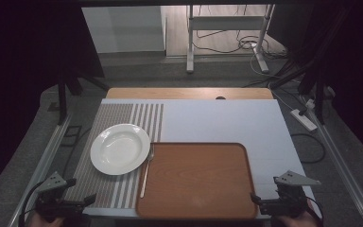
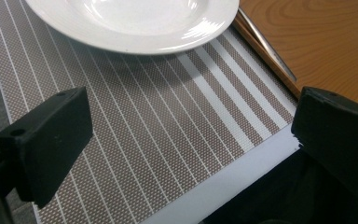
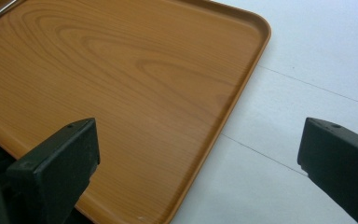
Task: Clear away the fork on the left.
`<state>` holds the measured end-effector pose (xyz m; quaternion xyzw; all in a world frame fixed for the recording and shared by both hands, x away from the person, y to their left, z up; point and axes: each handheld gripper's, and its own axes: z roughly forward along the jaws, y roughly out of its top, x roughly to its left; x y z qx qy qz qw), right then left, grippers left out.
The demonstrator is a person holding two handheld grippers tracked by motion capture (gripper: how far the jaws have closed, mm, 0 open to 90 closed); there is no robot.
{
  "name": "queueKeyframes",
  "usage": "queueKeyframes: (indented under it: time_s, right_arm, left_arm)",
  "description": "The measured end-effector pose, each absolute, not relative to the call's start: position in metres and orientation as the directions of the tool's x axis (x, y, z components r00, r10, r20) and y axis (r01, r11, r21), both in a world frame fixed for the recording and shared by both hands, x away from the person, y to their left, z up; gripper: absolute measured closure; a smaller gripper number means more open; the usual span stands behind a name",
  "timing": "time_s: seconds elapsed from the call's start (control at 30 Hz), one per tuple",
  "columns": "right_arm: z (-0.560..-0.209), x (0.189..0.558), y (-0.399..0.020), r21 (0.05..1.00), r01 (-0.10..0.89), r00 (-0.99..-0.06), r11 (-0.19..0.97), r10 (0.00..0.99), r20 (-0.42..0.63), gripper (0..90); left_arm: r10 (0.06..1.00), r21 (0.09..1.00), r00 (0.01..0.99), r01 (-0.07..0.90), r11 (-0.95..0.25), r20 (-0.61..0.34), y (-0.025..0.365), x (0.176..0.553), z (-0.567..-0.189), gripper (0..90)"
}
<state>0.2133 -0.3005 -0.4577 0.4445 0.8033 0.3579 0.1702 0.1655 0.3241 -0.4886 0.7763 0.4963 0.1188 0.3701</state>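
Left tool [image 1: 78,201], lower left, jaws wide apart, empty, near white plate [image 1: 120,148]; right tool [image 1: 260,201], lower right, equally open, empty, beside wooden tray [image 1: 196,179]; fork [image 1: 147,170] between plate and tray.

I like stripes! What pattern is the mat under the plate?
Brown placemat with white stripes, clearest in the left gripper view.

open white table surface [image 1: 217,120] behind and right of the wooden tray [image 1: 196,179], free for passing. bare tray floor, only a low rim to clear. on the left, white plate [image 1: 120,148] on the striped placemat [image 1: 105,189], with a fork [image 1: 147,171] squeezed between plate and tray edge. free mat in front of the plate, ahead of the left gripper [image 1: 68,201]. bare table strip beside the right gripper [image 1: 264,204].
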Motion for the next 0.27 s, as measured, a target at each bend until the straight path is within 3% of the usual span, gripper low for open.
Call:
queueKeyframes:
  time_s: [0.27]
  right_arm:
    - [-0.4580, 0.2134, -0.3004, 0.725, 0.592, -0.547, 0.352, 0.836, 0.041, 0.0]
  left_arm:
    - [0.856, 0.684, 0.473, 0.695, -0.219, -0.206, 0.3271, 0.1660, -0.4897, 0.0]
